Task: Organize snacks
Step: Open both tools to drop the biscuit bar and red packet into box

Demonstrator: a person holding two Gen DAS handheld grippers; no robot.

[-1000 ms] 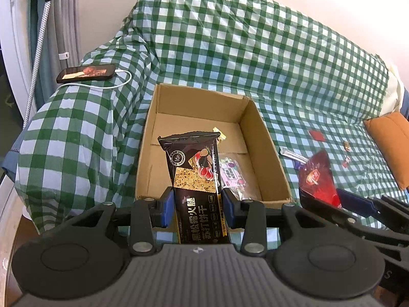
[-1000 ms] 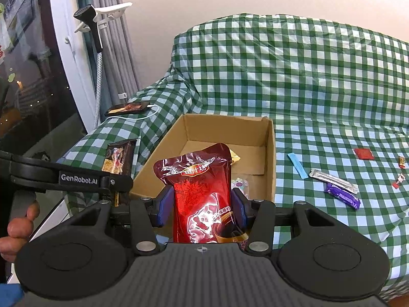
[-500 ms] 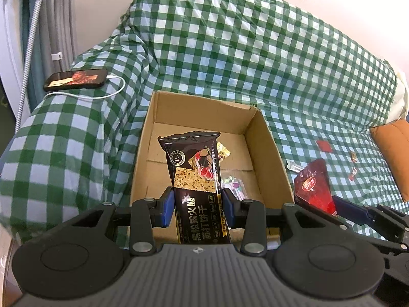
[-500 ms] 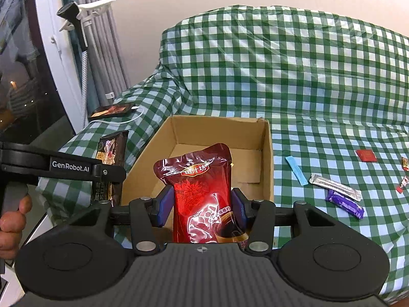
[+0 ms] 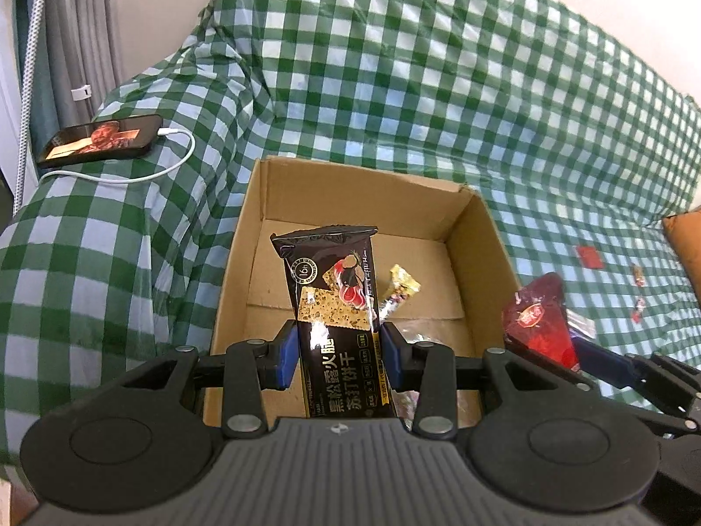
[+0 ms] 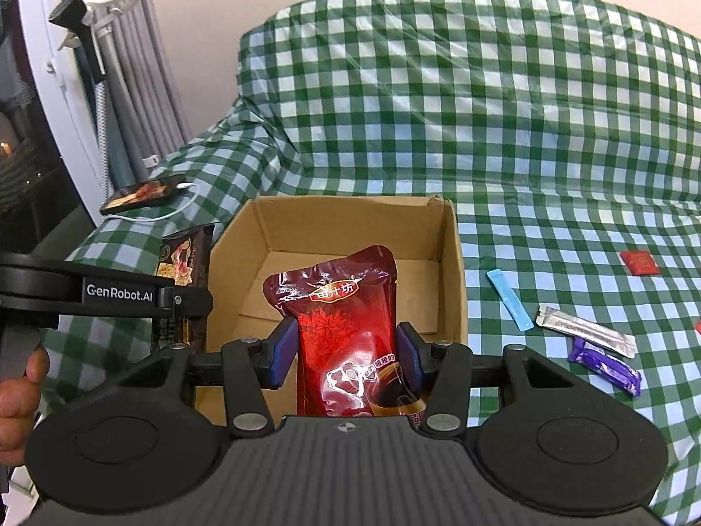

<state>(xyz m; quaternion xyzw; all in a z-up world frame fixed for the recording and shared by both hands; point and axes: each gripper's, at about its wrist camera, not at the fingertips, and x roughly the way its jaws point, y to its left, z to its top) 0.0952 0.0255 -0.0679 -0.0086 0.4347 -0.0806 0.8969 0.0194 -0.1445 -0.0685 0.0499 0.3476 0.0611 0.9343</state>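
An open cardboard box sits on a sofa under a green checked cover. My left gripper is shut on a black cracker packet, held upright over the box's near edge. My right gripper is shut on a red pouch, also upright over the box's near edge. The red pouch shows in the left wrist view to the right of the box. The black packet shows in the right wrist view left of the box. A small yellow snack lies on the box floor.
A phone with a white charging cable lies on the sofa arm at left. Loose snacks lie on the seat right of the box: a blue stick, a silver bar, a purple bar, a red square packet. An orange cushion is at far right.
Both grippers have moved forward toward the box, still holding their packets; the box appears larger and closer in both views.
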